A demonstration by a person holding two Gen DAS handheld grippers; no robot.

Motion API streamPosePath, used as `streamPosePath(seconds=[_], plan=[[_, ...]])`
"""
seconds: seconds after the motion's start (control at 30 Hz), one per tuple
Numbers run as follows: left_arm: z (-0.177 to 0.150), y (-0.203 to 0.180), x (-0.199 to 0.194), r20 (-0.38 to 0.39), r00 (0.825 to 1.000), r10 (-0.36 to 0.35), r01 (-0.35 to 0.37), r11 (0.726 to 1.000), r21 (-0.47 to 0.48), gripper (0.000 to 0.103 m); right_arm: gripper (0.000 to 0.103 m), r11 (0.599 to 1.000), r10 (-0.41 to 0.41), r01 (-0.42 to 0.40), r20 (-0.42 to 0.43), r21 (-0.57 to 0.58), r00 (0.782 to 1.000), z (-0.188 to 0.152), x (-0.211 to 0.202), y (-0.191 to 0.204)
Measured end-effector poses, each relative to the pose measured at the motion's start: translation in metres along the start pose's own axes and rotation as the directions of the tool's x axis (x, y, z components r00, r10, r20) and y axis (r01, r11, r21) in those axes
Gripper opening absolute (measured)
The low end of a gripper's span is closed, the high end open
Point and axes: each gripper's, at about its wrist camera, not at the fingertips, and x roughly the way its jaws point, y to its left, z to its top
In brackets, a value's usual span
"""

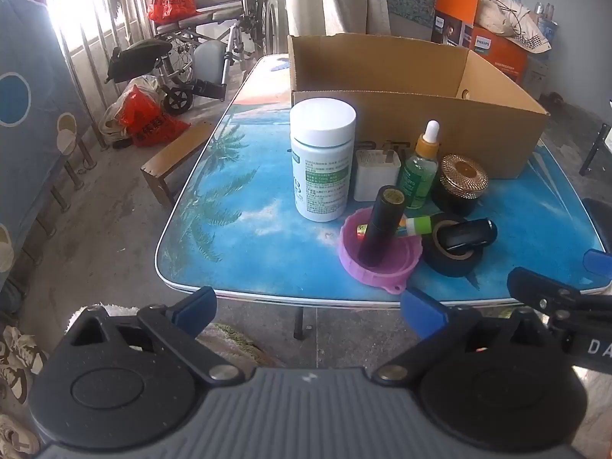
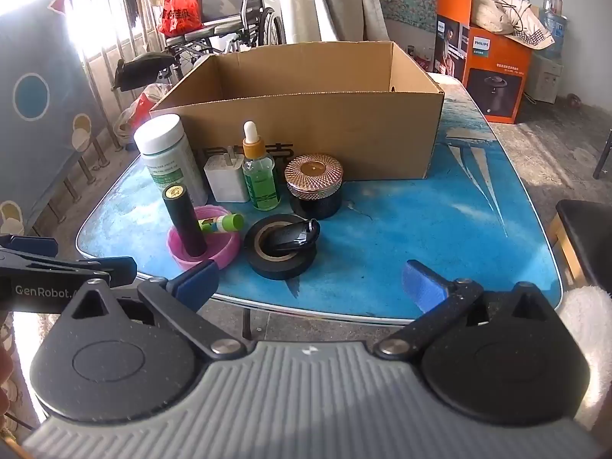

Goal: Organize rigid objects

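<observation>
Both claws, left claw (image 1: pixel 308 308) and right claw (image 2: pixel 310 281), are held apart and empty. The black tube (image 2: pixel 184 222) stands upright in the pink lid (image 2: pixel 225 248), before the cardboard box (image 2: pixel 306 130), nearer the left claw.

Wheelchair (image 2: pixel 229 26) w/ red bag (image 2: pixel 179 9), orange Philips box (image 2: pixel 493 76), wooden bench (image 1: pixel 172 160) nearby.

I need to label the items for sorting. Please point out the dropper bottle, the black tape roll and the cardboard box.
dropper bottle (image 2: pixel 261 179): right wrist view, on its green body.
black tape roll (image 2: pixel 281 266): right wrist view, on its front outer side.
cardboard box (image 2: pixel 344 130): right wrist view, on its front wall.
</observation>
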Motion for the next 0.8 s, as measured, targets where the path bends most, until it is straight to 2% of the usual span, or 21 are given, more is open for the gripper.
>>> streamPosePath(seconds=[0.23,0.8], plan=[[-0.002,0.003,0.008,-0.013,1.0,0.023,-0.023,1.0,0.001,0.103,0.102,0.999,-0.024,0.025,0.008,-0.024,1.0,0.0,0.002,0.005],[-0.001,0.001,0.011,-0.025,0.999,0.045,-0.045,0.999,0.012,0.103,0.102,0.999,0.017,-0.018,-0.04,-0.033,0.999,0.003,0.009,0.009]])
